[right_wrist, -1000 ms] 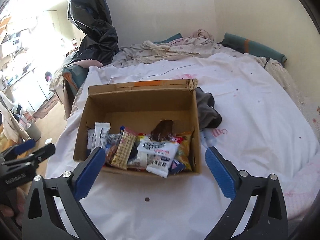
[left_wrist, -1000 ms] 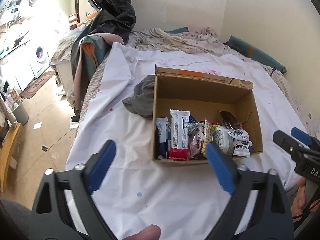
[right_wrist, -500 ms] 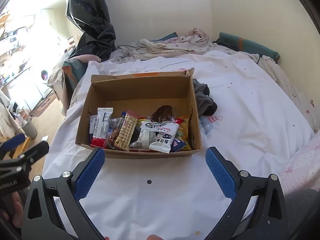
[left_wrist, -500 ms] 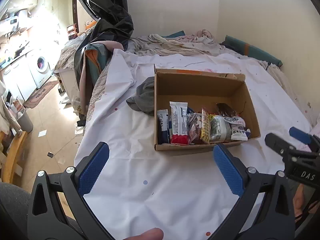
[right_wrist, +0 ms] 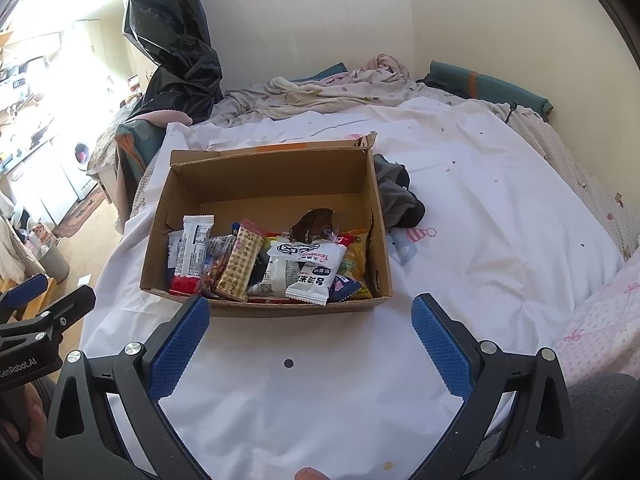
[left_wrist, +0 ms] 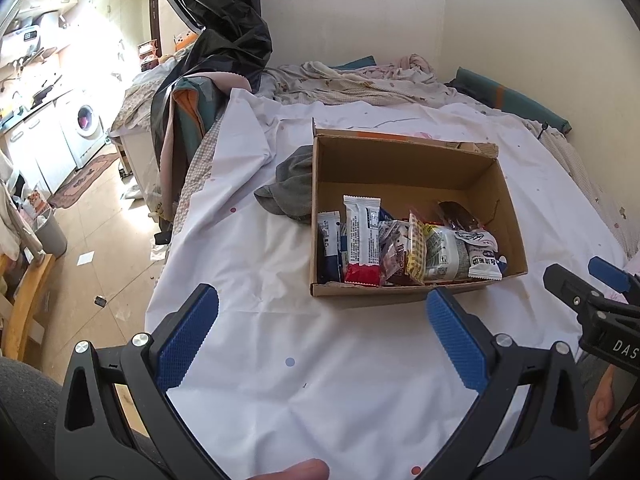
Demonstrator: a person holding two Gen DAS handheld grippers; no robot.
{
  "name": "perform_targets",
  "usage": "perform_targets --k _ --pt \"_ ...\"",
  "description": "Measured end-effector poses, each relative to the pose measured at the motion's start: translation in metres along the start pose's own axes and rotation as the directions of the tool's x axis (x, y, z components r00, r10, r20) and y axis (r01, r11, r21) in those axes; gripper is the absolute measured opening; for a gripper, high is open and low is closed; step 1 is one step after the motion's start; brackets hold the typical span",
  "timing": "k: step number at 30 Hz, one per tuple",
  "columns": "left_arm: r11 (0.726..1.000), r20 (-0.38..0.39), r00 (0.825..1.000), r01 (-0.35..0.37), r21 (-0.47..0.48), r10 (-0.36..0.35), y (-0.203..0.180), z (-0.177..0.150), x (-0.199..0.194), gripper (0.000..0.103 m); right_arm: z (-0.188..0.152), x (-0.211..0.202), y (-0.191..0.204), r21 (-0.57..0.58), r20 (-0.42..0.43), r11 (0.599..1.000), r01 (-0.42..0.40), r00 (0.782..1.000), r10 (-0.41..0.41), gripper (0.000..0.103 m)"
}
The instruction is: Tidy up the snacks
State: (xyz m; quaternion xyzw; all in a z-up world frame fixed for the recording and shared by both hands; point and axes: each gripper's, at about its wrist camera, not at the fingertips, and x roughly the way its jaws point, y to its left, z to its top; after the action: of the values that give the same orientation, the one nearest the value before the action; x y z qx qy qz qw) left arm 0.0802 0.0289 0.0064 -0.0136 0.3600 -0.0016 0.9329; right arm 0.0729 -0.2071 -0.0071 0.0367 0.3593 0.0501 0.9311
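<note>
An open cardboard box stands on a white bed sheet. Several snack packets stand packed along its near wall; the far half of the box floor is bare. My left gripper is open and empty, hovering above the sheet short of the box's near left corner. My right gripper is open and empty, just short of the box's near wall. Each gripper shows at the edge of the other's view: the right one in the left wrist view, the left one in the right wrist view.
A grey cloth lies against the box's side. Crumpled bedding and a teal pillow lie at the bed's far end. A black bag hangs over clothes at the bed's left edge; the floor drops off there.
Both grippers have pulled back and up from the box, which now looks smaller and farther away. Both stay open and empty.
</note>
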Motion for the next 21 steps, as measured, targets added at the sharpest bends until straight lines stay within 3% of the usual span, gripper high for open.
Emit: perform_targets --k 21 --pt "1.0 -0.006 1.0 -0.003 -0.001 0.003 -0.0029 -0.0016 0.0024 0.103 0.0005 0.0003 0.0016 0.0 0.0 1.0 -0.001 1.0 0.001 0.103"
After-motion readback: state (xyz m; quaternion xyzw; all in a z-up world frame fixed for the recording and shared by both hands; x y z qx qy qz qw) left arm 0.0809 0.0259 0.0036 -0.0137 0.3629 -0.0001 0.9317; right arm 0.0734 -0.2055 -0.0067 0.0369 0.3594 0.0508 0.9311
